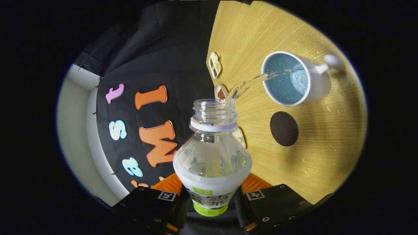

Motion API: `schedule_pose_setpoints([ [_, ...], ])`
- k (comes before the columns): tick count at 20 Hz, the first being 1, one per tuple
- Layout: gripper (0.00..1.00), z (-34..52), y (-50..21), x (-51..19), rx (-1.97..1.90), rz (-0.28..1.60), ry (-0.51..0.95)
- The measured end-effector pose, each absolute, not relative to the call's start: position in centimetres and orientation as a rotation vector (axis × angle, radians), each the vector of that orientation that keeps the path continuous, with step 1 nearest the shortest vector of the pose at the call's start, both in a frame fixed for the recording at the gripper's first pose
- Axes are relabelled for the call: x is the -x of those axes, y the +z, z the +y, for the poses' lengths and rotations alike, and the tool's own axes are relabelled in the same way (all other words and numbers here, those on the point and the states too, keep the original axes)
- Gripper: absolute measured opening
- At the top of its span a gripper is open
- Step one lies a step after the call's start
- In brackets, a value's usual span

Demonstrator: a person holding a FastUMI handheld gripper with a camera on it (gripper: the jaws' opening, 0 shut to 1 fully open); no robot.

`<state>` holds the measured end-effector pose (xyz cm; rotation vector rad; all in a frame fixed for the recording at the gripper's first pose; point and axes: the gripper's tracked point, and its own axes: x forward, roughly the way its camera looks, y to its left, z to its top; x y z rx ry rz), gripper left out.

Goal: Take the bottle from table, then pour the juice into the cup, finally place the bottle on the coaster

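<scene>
**Pour under way: bottle clamped, stream reaching the cup**

From my remote seat, the gripper (211, 199) is closed on the bottle (212, 156); one finger presses each side of its labelled body, so the tongs stand narrow, holding it firmly. The whole rig is rolled over sideways: the table (329, 156) runs up the view instead of lying flat, and the booth wall takes the other half. I cannot see the hand that carries the tool, so I report only the tool's tilt.

The bottle is uncapped, its open mouth pointing away from the fingers toward 12 o'clock. Its upper part is clear and its lower part carries a white and green label (I do not read the print).

A thin stream of clear liquid (258, 80) leaves the mouth and arcs toward 2 o'clock into the cup (313, 88). The cup is white outside, pale blue inside, with droplets on its inner wall; its handle points away from the bottle.

The coaster (284, 128), a dark round disc, lies on the table at 3 o'clock from the bottle neck, near the cup but apart from it. Nothing rests on it.

Splashed drops mark the table around the cup. Three small picture cards (215, 64) lie along the table's edge nearest the wall.
</scene>
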<state>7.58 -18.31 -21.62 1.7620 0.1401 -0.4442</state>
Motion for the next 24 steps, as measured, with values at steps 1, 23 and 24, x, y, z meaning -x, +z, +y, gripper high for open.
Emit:
schedule_pose_setpoints([
  [1,0.62,-18.21,-21.55,-7.53,-1.765,0.14,-0.442],
  [23,0.62,-17.57,-21.99,-7.84,-1.838,0.165,-0.449],
  [24,0.62,-17.44,-22.12,-7.93,-1.843,0.165,-0.449],
])
